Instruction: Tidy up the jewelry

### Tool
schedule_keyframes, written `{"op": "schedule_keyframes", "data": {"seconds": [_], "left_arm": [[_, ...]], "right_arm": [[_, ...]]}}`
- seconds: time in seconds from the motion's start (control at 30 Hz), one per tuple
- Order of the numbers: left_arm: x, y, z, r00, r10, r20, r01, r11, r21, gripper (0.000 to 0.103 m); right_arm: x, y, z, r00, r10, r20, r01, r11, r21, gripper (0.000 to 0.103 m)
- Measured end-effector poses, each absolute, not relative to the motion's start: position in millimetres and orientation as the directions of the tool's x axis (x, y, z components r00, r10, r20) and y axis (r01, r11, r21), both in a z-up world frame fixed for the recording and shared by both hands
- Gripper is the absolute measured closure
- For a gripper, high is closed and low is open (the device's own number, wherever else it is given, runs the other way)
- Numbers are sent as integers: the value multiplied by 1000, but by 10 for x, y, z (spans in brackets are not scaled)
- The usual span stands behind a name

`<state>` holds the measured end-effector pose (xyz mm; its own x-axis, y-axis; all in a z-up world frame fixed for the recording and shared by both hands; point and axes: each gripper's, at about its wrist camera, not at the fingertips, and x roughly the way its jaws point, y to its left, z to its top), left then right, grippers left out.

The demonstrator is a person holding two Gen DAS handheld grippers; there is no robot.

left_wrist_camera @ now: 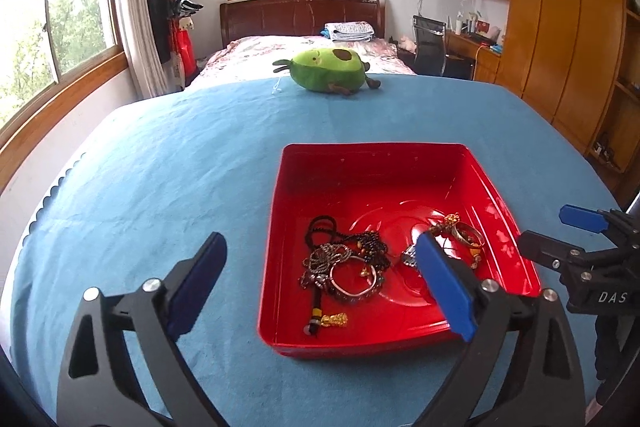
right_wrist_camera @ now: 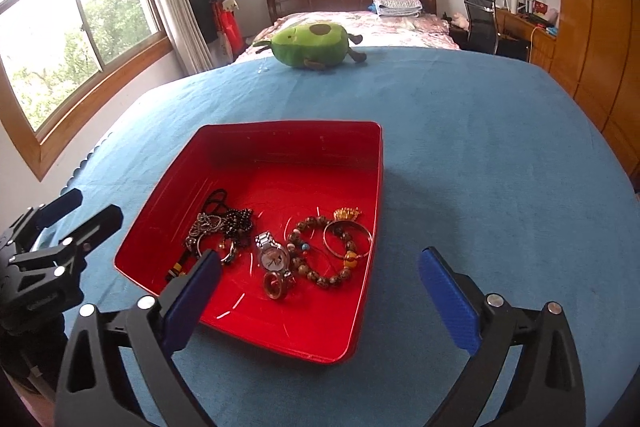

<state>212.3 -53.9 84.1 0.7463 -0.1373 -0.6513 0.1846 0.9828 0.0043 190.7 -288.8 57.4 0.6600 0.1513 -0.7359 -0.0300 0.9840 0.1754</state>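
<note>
A red tray [left_wrist_camera: 380,155] [right_wrist_camera: 296,133] sits on the blue tablecloth and holds the jewelry. On its left lie dark bead necklaces and chains [left_wrist_camera: 344,255] [right_wrist_camera: 218,221] with a silver bangle [left_wrist_camera: 354,279]. A silver watch [right_wrist_camera: 274,253], a ring [right_wrist_camera: 274,285], a brown bead bracelet [right_wrist_camera: 320,255] and a gold bangle [right_wrist_camera: 347,233] [left_wrist_camera: 466,235] lie on its right. My left gripper [left_wrist_camera: 320,283] is open and empty above the tray's near left corner. My right gripper [right_wrist_camera: 320,299] is open and empty at the tray's near right corner.
A green avocado plush toy [left_wrist_camera: 330,69] [right_wrist_camera: 314,43] lies at the table's far edge. Behind the table are a bed [left_wrist_camera: 304,51], a desk with a chair [left_wrist_camera: 430,47] and wooden wardrobes [left_wrist_camera: 560,27]. Windows are on the left.
</note>
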Motion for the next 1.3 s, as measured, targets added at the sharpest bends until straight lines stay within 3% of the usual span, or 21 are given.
{"op": "schedule_keyframes", "data": {"seconds": [1.3], "left_arm": [[2079, -293, 597, 719, -100, -688, 142, 990, 4, 7]], "right_arm": [[1661, -2817, 444, 643, 211, -736, -64, 973, 223, 4]]}}
